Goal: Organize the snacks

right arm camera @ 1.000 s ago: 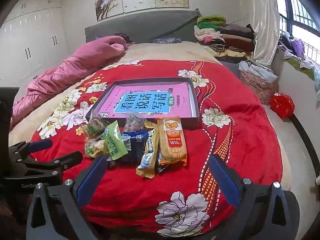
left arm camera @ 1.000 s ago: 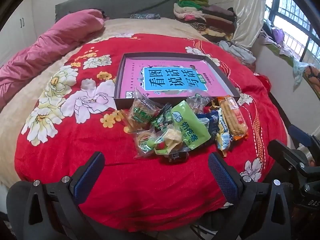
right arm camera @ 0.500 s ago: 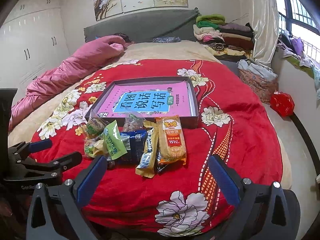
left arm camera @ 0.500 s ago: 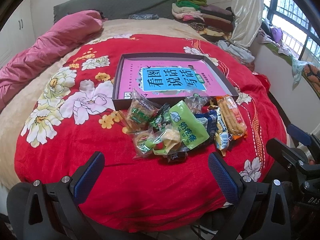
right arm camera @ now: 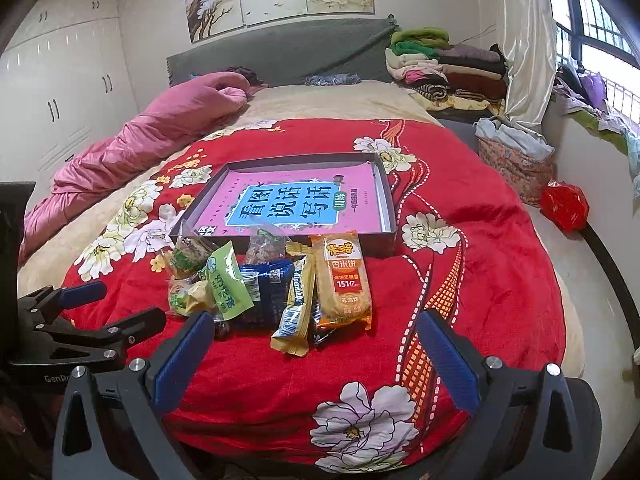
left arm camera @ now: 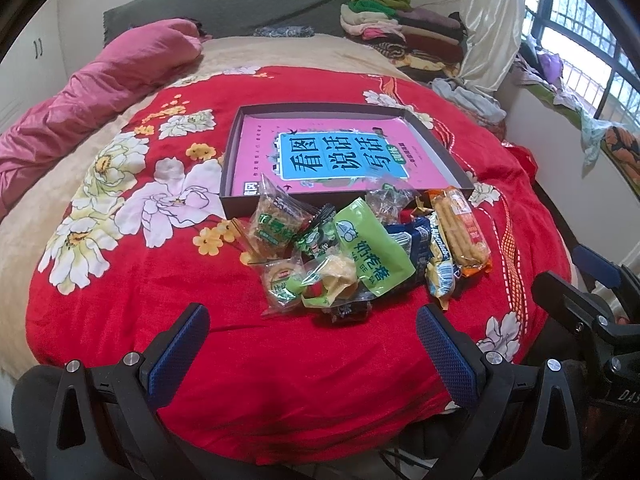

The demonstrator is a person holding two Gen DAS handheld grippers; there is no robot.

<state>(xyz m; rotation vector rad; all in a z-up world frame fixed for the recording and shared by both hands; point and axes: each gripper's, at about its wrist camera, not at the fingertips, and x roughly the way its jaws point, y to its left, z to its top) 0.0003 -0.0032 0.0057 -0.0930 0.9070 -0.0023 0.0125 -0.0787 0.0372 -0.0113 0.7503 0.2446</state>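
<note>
Grippers hang at the bed's near edge, left gripper (left arm camera: 312, 344) and right gripper (right arm camera: 316, 352) both spread wide and empty. Beneath them lies a red flowered blanket (left arm camera: 120, 300). Beyond the fingertips sits the snack pile (left arm camera: 360, 248), touching a shallow box (left arm camera: 448, 156). Lower packets are buried, unreadable.

Red floral bed (left arm camera: 120, 320) — snack pile (left arm camera: 360, 252), shallow box (left arm camera: 452, 160).

a pink quilt (right arm camera: 152, 136) lies beside folded clothes (right arm camera: 444, 68) on the red floral blanket (right arm camera: 472, 264).
</note>
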